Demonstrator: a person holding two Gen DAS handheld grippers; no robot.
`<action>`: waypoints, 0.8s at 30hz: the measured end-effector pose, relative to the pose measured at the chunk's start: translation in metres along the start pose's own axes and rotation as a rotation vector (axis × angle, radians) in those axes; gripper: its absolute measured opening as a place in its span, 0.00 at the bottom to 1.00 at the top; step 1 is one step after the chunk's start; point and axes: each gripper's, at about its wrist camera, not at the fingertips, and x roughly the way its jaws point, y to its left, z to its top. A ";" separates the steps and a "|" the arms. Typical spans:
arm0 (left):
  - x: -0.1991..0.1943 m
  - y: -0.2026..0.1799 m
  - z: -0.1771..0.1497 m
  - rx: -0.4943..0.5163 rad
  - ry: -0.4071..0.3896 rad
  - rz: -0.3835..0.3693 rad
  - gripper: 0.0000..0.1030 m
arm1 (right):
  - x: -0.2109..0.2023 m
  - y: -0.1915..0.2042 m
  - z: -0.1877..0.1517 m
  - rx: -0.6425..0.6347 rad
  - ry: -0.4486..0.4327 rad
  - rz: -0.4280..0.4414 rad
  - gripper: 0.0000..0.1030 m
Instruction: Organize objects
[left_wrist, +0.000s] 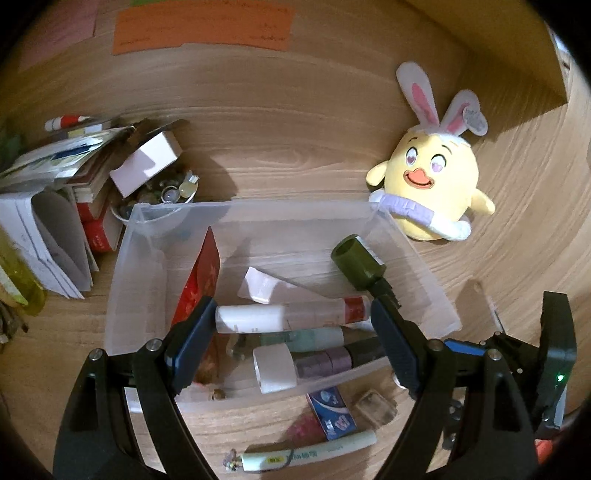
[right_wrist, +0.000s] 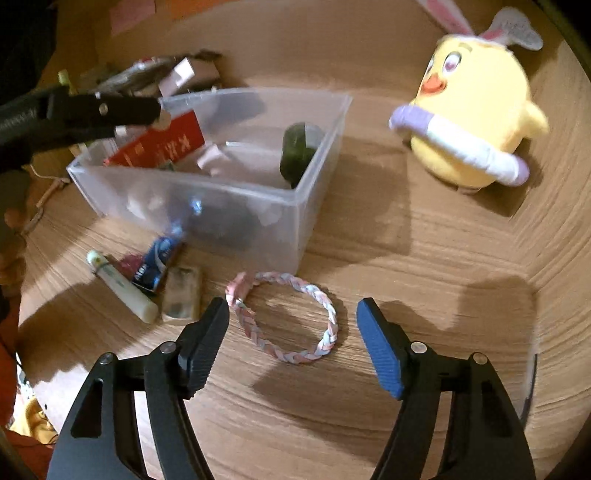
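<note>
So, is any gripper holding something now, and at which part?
Nothing is held. The right gripper is open above the bracelet; the left gripper is open over the box.

Left tongs (left_wrist: 293, 334) angled downward, jaws wide apart, right tongs (right_wrist: 291, 325) tipped steeply down, jaws spread, nothing gripped

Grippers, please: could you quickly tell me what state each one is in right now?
Left gripper: open, holding nothing, over the clear bin.
Right gripper: open, holding nothing, above the braided bracelet on the table.
</note>
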 end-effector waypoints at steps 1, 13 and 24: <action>0.003 0.000 0.001 0.001 0.006 0.003 0.82 | 0.004 0.000 0.000 -0.001 0.011 0.012 0.67; 0.033 -0.003 0.005 -0.006 0.089 0.000 0.82 | 0.005 0.010 -0.005 -0.060 -0.003 0.000 0.11; 0.046 -0.005 0.004 -0.005 0.136 -0.009 0.82 | -0.017 0.011 -0.013 -0.037 -0.064 0.027 0.08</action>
